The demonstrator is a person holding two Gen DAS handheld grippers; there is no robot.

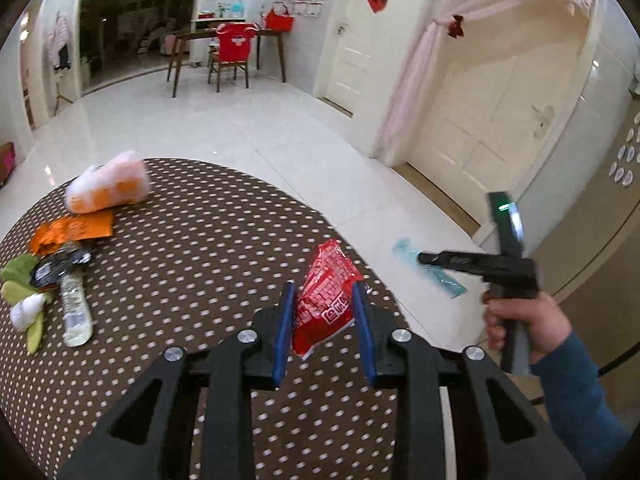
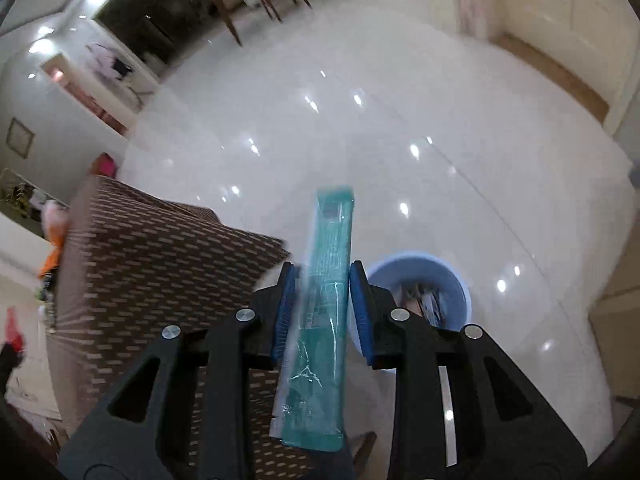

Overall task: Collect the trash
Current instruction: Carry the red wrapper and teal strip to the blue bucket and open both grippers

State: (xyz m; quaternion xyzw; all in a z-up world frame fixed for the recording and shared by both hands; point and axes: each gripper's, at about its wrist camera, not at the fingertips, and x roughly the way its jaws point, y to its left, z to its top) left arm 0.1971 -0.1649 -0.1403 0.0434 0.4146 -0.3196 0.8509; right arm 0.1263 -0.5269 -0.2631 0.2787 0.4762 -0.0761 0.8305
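My left gripper (image 1: 323,312) is shut on a red snack wrapper (image 1: 325,300) and holds it above the brown polka-dot table (image 1: 200,264). My right gripper (image 2: 323,304) is shut on a long teal plastic wrapper (image 2: 326,300), held over the white floor beyond the table's edge. The right gripper also shows in the left wrist view (image 1: 424,258), with the teal wrapper (image 1: 440,276) in its jaws. A light blue trash bin (image 2: 424,292) with wrappers inside stands on the floor just right of the right gripper.
On the table's left side lie an orange-white bag (image 1: 108,188), an orange wrapper (image 1: 72,232), a black wrapper (image 1: 60,266), a crushed clear bottle (image 1: 76,308) and green-white scraps (image 1: 24,300). A desk with a red chair (image 1: 234,52) stands far back. Doors are at the right.
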